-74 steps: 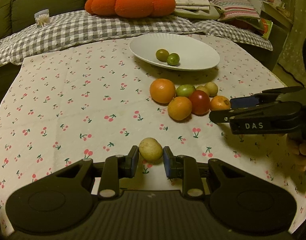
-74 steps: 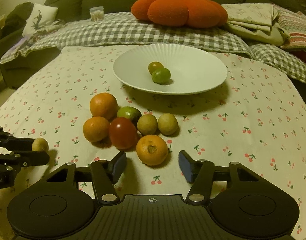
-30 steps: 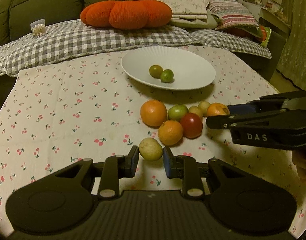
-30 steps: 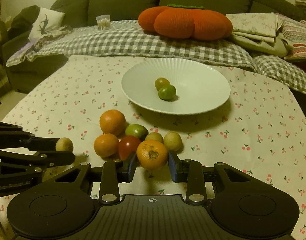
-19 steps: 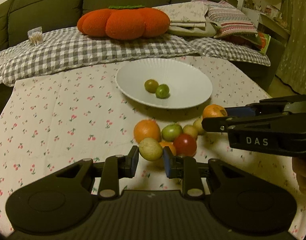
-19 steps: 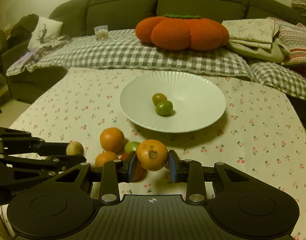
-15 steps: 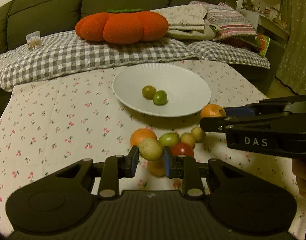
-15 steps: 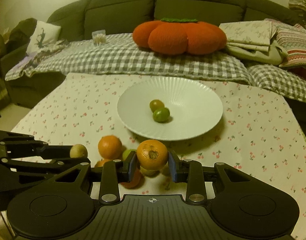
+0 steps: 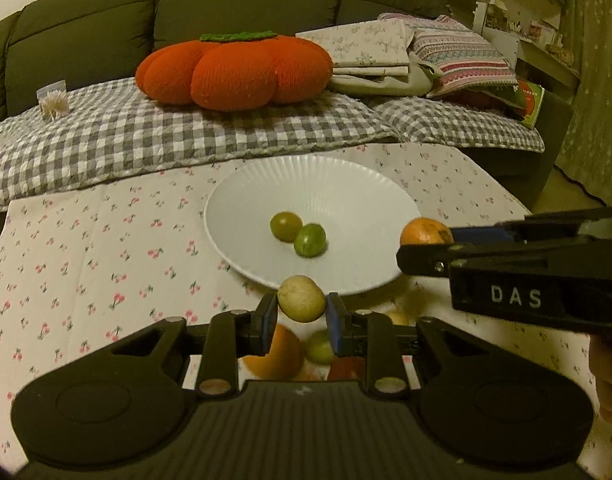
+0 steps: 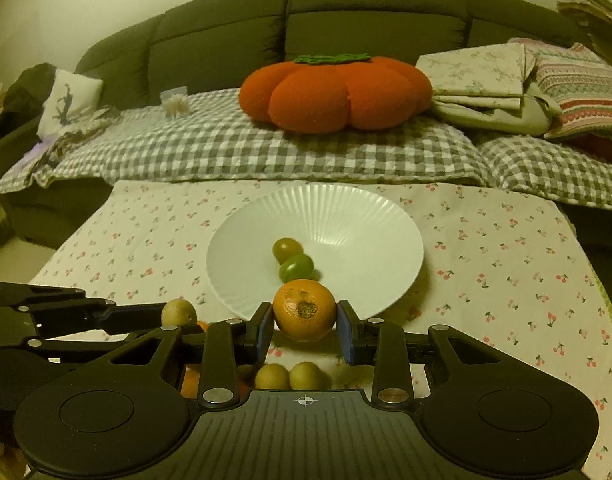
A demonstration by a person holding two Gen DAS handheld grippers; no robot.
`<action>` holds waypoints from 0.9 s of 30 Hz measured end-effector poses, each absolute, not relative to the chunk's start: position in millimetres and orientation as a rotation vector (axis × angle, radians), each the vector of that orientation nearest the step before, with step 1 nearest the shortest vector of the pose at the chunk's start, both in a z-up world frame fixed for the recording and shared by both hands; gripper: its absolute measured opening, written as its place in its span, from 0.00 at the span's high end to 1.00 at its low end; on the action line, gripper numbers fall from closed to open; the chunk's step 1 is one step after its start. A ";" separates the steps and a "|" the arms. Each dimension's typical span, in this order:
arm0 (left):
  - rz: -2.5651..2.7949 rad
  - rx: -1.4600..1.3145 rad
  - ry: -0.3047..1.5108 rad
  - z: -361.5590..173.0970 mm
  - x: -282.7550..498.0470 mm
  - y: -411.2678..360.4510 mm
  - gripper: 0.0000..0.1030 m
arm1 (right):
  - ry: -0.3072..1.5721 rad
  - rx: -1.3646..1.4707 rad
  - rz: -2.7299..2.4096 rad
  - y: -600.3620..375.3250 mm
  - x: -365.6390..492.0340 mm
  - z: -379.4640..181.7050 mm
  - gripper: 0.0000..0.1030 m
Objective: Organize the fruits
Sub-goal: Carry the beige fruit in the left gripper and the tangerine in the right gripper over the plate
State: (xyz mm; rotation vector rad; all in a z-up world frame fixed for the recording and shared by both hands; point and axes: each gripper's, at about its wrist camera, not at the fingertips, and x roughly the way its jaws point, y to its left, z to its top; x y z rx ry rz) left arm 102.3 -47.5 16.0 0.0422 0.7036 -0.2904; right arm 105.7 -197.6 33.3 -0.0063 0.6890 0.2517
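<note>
My left gripper is shut on a small pale yellow fruit, held in the air near the front rim of the white plate. My right gripper is shut on an orange, also raised at the plate's front rim. Two small green fruits lie in the plate; they also show in the right wrist view. Several loose fruits lie on the cloth below the grippers: an orange, a green fruit and two yellowish ones, partly hidden.
The table has a cherry-print cloth. Behind it stands a sofa with a grey checked blanket, an orange pumpkin cushion and folded linens. The right gripper's body crosses the right side of the left wrist view.
Both grippers rose and moved forward toward the plate, each carrying its fruit. The loose fruit pile has slipped beneath them. The right gripper closed on the orange earlier in the sequence.
</note>
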 end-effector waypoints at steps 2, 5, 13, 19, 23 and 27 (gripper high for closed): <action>-0.290 0.034 0.701 16.2 109.7 -49.1 0.76 | 0.693 0.001 0.245 -200.2 110.1 32.5 0.69; -0.291 0.024 0.702 15.1 118.5 -50.7 0.76 | 0.702 0.011 0.238 -203.4 116.6 30.3 0.69; -0.296 0.014 0.721 8.1 138.0 -55.5 0.76 | 0.723 0.031 0.220 -210.4 133.1 22.6 0.69; -0.294 0.020 0.734 2.3 145.0 -56.9 0.76 | 0.744 0.049 0.194 -218.7 144.5 14.9 0.69; -0.295 0.022 0.741 -0.4 148.1 -57.5 0.76 | 0.762 0.049 0.186 -222.0 149.4 8.3 0.69; -0.300 0.024 0.745 -0.6 149.7 -58.1 0.76 | 0.761 0.051 0.191 -222.9 151.0 7.5 0.69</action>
